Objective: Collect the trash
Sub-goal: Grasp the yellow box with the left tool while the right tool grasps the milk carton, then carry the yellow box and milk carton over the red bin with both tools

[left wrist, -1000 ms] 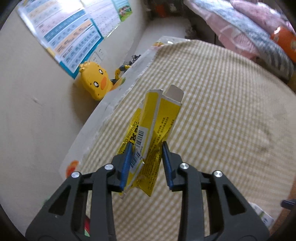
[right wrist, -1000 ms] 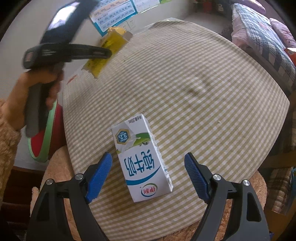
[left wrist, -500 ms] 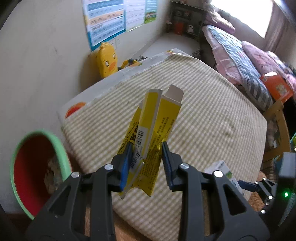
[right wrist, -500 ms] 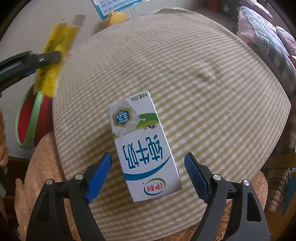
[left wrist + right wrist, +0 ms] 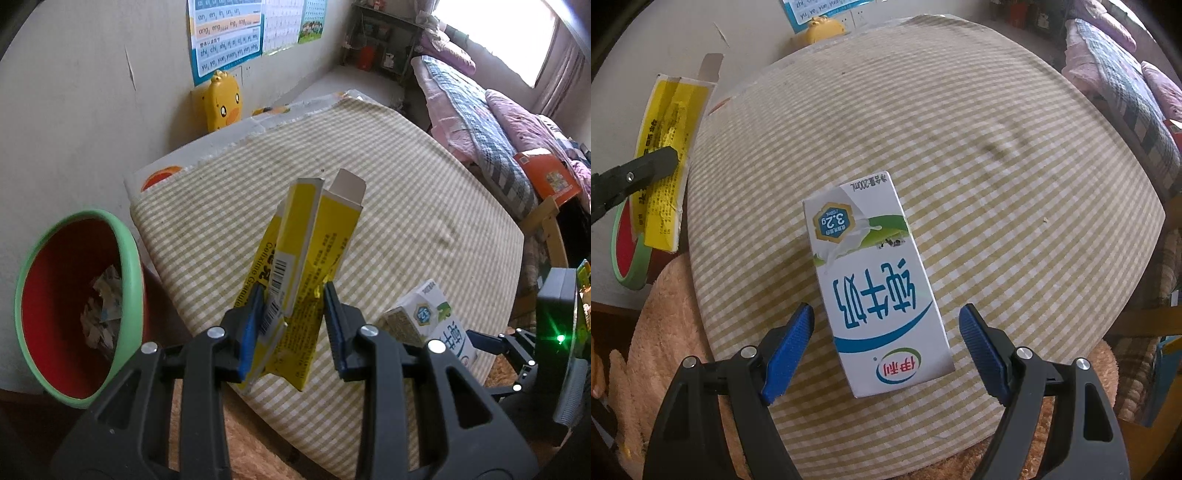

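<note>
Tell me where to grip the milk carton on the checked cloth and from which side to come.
Grip the milk carton across its two long side walls, about mid-length, coming down from above. It lies flat on the checked cloth with its broad printed face up, lengthwise between the fingers of the open right gripper, so these already straddle its narrower width. The left gripper is busy holding the yellow box.

yellow box [image 5: 310,258]: flattened, crumpled, end flap open, barcode visible, upright, raised above the worktop edge | milk carton [image 5: 875,295]: white with blue lettering, lying flat on the checked worktop | bin [image 5: 79,306]: green rim, red inside, holds paper scraps
</note>
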{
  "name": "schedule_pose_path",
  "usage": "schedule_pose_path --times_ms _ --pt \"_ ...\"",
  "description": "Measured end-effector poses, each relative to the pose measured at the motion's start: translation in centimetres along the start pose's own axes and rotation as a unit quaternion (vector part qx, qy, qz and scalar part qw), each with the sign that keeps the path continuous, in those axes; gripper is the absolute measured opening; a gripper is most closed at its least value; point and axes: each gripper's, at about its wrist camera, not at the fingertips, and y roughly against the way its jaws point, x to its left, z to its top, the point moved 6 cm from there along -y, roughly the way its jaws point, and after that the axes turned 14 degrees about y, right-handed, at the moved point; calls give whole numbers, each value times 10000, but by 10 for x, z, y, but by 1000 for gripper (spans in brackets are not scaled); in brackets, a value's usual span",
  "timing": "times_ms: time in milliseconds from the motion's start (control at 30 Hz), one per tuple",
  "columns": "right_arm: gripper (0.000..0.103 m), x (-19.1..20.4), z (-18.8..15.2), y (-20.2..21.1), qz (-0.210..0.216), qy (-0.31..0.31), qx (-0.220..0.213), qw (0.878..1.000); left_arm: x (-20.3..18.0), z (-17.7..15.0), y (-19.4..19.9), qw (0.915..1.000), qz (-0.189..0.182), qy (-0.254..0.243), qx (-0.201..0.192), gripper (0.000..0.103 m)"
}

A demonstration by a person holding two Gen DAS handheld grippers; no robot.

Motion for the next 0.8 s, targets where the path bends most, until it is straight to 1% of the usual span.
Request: schedule_pose_path --times_ms 100,133,233,367,567,800 --pt "77 7 -3 2 -22 65 -81 9999 2 1 5 9999 23 -32 -108 32" --pt "76 8 -3 3 -43 95 -94 9999 4 2 6 9999 22 -17 -126 32" --pt "56 16 -4 2 -52 190 -43 9998 9 1 8 9999 17 60 -152 32" --pt "55 25 -2 10 -62 196 -174 9996 15 3 13 9997 20 99 -231 32" --pt "55 34 10 40 -220 330 -537 9978 26 5 20 9992 -6 233 -324 32" --pt "55 40 24 69 -280 428 -875 9948 33 4 24 9988 -23 315 -374 32"
